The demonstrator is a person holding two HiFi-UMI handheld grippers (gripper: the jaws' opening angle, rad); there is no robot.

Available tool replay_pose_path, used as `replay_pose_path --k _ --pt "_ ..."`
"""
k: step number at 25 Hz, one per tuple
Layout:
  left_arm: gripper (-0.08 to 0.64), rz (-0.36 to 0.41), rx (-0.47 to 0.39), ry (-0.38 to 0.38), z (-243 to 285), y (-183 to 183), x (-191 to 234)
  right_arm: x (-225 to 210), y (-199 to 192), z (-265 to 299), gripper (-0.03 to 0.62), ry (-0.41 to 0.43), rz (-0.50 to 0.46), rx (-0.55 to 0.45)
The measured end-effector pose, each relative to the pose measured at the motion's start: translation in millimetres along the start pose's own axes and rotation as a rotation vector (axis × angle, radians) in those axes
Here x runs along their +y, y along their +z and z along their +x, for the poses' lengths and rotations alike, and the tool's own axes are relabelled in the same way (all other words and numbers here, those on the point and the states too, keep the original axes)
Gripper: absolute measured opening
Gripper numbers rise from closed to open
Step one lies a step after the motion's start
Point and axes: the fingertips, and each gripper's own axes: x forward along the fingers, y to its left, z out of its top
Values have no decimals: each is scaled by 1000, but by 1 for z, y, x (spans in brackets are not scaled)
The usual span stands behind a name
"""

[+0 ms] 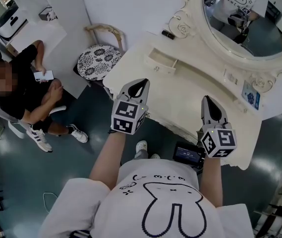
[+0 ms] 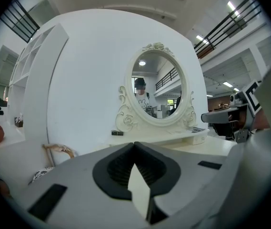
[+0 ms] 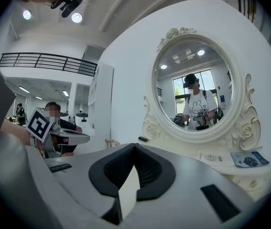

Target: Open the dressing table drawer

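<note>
Approach step, drawer not yet reached; left gripper [image 1: 140, 84] and right gripper [image 1: 206, 101] are hovering over the table's [image 1: 190, 95] front edge, fingers of both pressed together on nothing; small drawer [image 1: 161, 61] is sitting back-left, possibly already protruding slightly; next: spreading fingers, reaching for its handle.

I take the desk [image 1: 190, 90] as reference. The mirror [image 1: 240, 19] stands along its far edge. On its top, the drawer [image 1: 161, 61] sits at the left end. A small item [image 1: 168, 34] lies behind the drawer by the mirror frame, and a card [image 1: 250, 94] lies toward the right end. A stool [image 1: 95, 61] stands just beside the desk's left end, with a seated person [image 1: 27, 90] farther left, well apart. The left gripper [image 1: 140, 83] and right gripper [image 1: 206, 100] are side by side at the desk's near edge.
</note>
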Motion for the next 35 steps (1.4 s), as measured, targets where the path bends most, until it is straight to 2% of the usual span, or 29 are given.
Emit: replay_pose_path --k 13,35 --pt "0 50 -98 -7 -22 41 -21 5 34 -19 14 17 -17 -89" --pt "0 77 -139 -20 -23 59 -30 9 48 -19 13 30 -49 -111"
